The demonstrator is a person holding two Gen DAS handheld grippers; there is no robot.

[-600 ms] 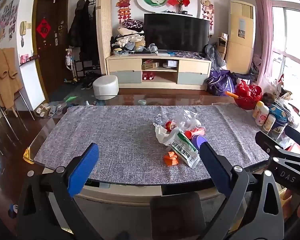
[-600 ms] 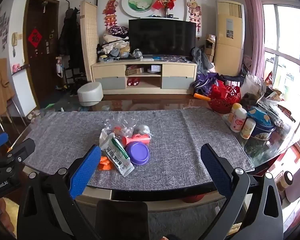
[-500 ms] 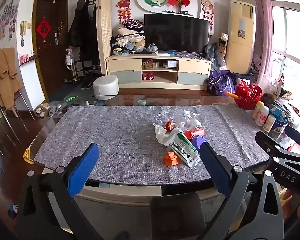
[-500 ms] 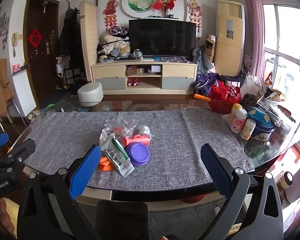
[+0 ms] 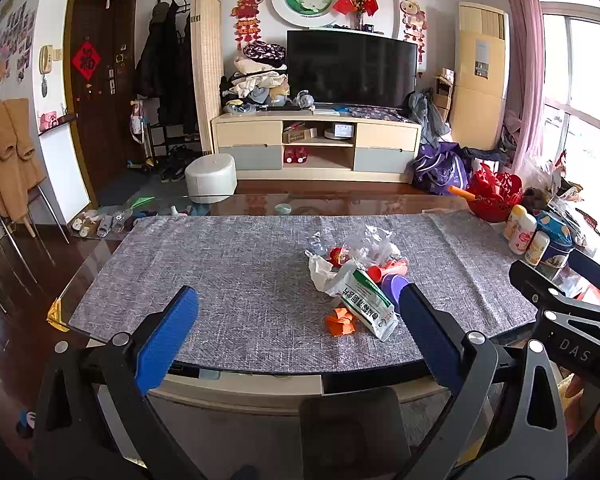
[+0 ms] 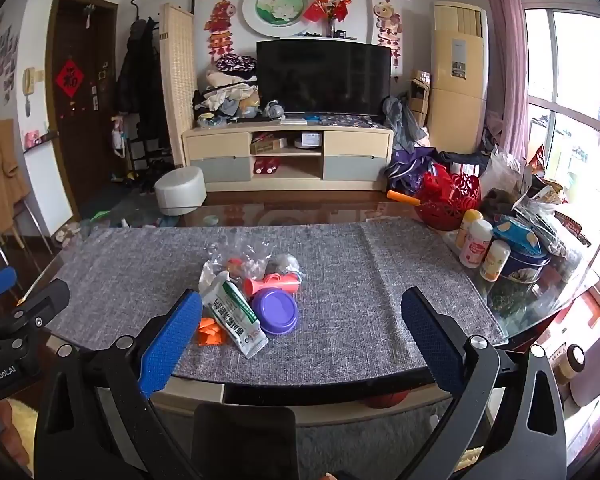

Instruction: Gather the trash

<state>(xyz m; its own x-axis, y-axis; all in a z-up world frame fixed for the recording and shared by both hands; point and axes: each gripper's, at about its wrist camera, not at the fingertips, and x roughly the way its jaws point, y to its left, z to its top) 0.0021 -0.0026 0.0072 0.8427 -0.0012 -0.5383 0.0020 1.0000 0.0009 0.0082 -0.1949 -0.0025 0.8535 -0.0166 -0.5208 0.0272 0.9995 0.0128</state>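
A small heap of trash lies on the grey table mat (image 5: 228,272): a white and green packet (image 5: 366,300) (image 6: 234,314), an orange crumpled scrap (image 5: 340,322) (image 6: 211,330), a purple lid (image 6: 276,310) (image 5: 392,284), an orange-red plastic piece (image 6: 274,282), clear plastic wrap (image 5: 370,242) (image 6: 244,258) and a white tissue (image 5: 320,270). My left gripper (image 5: 298,330) is open and empty, above the table's near edge, left of the heap. My right gripper (image 6: 300,330) is open and empty, near the front edge, just before the heap.
A red basket (image 6: 448,200), small bottles (image 6: 474,244) and a blue tin (image 6: 526,266) crowd the table's right end. A TV stand (image 5: 316,148) and white stool (image 5: 211,178) stand beyond the table. The mat's left half is bare.
Both views have shifted very slightly; the heap and both open grippers stand much as before.
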